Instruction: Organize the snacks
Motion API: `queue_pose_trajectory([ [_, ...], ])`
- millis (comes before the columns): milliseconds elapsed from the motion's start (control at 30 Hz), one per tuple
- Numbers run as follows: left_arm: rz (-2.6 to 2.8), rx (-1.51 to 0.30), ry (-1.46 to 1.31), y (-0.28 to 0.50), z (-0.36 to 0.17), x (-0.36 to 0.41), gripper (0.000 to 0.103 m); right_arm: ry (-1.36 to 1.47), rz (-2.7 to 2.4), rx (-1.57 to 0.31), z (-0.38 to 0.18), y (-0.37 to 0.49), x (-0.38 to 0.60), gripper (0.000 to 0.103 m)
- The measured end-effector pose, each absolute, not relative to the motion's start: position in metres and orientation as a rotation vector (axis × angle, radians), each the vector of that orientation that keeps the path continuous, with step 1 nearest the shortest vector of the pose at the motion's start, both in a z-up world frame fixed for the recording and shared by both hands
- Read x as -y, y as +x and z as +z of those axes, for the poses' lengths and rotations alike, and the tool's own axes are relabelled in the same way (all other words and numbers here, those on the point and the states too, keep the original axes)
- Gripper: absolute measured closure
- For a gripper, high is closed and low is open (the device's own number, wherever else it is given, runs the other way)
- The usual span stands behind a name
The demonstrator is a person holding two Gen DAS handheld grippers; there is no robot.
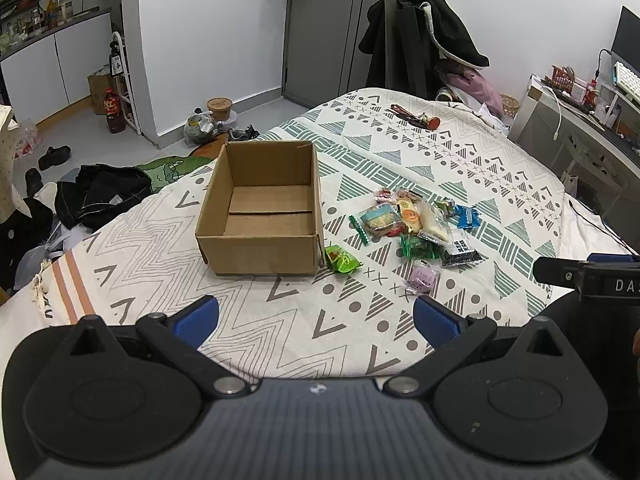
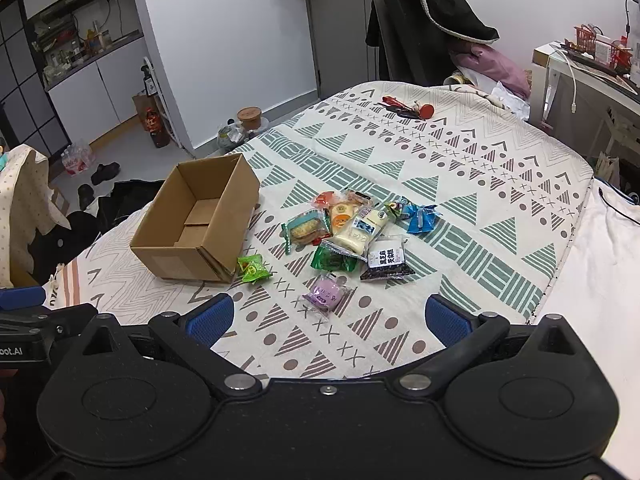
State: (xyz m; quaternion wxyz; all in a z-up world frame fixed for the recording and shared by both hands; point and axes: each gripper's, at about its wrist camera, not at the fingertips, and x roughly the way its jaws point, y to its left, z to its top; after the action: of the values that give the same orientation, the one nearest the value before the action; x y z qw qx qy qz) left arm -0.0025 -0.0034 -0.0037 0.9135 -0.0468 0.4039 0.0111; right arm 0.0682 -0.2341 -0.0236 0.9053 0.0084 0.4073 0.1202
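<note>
Beyond right tool [image 2: 328,320] | purple snack [image 2: 325,292] near | jaws apart

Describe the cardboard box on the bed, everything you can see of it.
The cardboard box is plain brown corrugated card, rectangular, open at the top and standing upright on the patterned bedspread. Nothing lies inside; its floor shows two bottom flaps meeting at a seam. In the right wrist view its side flaps look folded down against the outer wall. It sits near the bed's left edge, left of the snack pile. A light green snack packet lies at its near right corner, close or just touching. Neither gripper touches it.
</note>
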Motion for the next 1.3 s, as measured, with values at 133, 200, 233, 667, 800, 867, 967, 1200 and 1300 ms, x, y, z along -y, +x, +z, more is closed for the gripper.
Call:
queue_pose_trajectory([
  [133, 0.023, -0.832, -0.101, -0.001, -0.002, 0.003, 0.000, 0.015, 0.254, -0.842, -0.023, 0.070, 0.234, 0.000],
  [200, 0.024, -0.832, -0.103, 0.000, 0.000, 0.003, 0.000, 0.014, 0.254, -0.844, -0.023, 0.071, 0.234, 0.000],
  [233, 0.024, -0.833, -0.104, 0.001, 0.002, 0.003, 0.000, 0.015, 0.254, -0.846, -0.023, 0.071, 0.235, 0.000],
  [667, 0.022, -0.837, -0.102, 0.012, 0.010, 0.011, 0.000, 0.020, 0.266, -0.843, -0.022, 0.081, 0.243, 0.000],
  [800, 0.025, -0.843, -0.101, 0.017, 0.008, 0.014, 0.000, 0.027, 0.266, -0.851, -0.024, 0.086, 0.247, 0.000],
  [867, 0.024, -0.845, -0.102, 0.020, 0.007, 0.015, 0.000, 0.027, 0.265, -0.856, -0.026, 0.088, 0.249, 0.000],
  [967, 0.018, -0.844, -0.103, 0.024, 0.006, 0.016, 0.000, 0.030, 0.268, -0.865, -0.029, 0.093, 0.250, 0.000],
  [1200, -0.009, -0.849, -0.113, 0.036, 0.000, 0.022, 0.000, 0.063, 0.266, -0.895, -0.038, 0.110, 0.258, 0.000],
  [1300, -0.008, -0.860, -0.120, 0.045, -0.003, 0.023, 0.000, 0.052, 0.258, -0.901, -0.043, 0.117, 0.259, 0.000],
])
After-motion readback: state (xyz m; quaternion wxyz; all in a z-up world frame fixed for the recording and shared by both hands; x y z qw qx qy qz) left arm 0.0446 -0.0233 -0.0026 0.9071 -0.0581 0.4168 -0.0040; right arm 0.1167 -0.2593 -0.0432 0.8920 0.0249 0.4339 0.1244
